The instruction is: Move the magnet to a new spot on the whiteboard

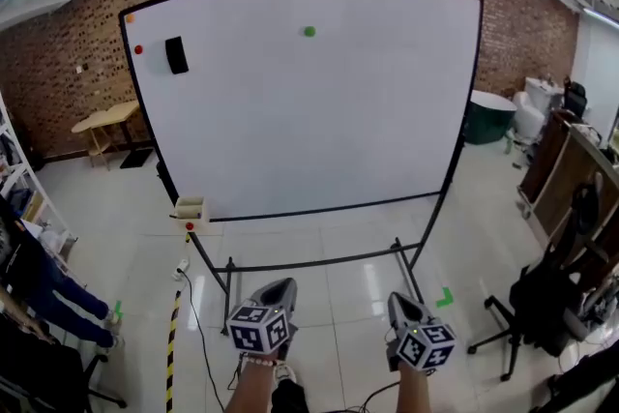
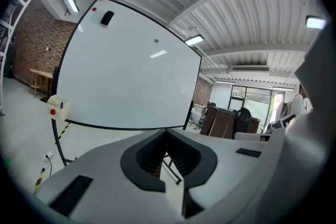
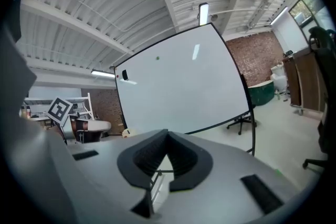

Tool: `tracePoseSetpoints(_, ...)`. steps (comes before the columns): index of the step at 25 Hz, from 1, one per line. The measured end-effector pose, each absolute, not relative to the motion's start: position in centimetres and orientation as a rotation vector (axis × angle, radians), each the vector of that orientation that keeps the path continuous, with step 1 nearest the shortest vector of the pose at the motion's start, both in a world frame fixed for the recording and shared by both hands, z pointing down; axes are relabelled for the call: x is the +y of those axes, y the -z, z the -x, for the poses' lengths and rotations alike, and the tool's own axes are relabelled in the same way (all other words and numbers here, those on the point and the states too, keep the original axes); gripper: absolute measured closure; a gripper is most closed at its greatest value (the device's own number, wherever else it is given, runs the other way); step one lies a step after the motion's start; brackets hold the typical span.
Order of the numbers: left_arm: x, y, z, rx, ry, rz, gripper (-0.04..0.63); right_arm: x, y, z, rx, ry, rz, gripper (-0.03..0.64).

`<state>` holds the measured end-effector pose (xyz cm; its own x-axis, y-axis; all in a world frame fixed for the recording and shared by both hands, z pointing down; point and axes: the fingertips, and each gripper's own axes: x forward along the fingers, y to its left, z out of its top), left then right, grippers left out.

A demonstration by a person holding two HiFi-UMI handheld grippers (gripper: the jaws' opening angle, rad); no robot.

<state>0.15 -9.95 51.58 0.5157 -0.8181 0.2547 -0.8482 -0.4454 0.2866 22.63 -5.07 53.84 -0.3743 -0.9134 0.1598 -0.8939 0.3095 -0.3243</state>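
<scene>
A large whiteboard [image 1: 309, 160] on a wheeled stand faces me a few steps away. A small green magnet [image 1: 309, 31] sticks near its top centre; it also shows in the left gripper view as a green magnet [image 2: 156, 41] and in the right gripper view as a green magnet [image 3: 157, 58]. A red magnet [image 1: 138, 49], an orange magnet [image 1: 130, 17] and a black eraser [image 1: 176, 54] sit at the top left corner. My left gripper [image 1: 279, 287] and right gripper [image 1: 399, 302] are held low, far from the board. Both have their jaws together with nothing between them.
A small cream box [image 1: 191, 208] hangs at the board's lower left corner. A wooden table [image 1: 106, 119] stands back left, a green tub [image 1: 488, 116] back right, an office chair [image 1: 527, 309] at right. A person [image 1: 39, 290] stands at left. Striped tape [image 1: 172, 343] runs along the floor.
</scene>
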Motion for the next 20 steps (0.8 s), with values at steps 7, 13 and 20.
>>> tracePoseSetpoints(7,-21.3,-49.7,1.9,-1.378,-0.114,-2.400,0.595,-15.5,-51.1,-20.1,2.493,0.470,1.774,0.607)
tracePoseSetpoints(13,-29.4,-46.6,5.4,-1.361,-0.100,-2.453,0.595,-24.1,-48.1,-15.7,2.488,0.387,1.799,0.607)
tracePoseSetpoints(20,-36.0,-46.2,6.2,-1.285,-0.102,-2.484,0.595,-30.2,-47.7,-13.4,2.483,0.392,1.827,0.607)
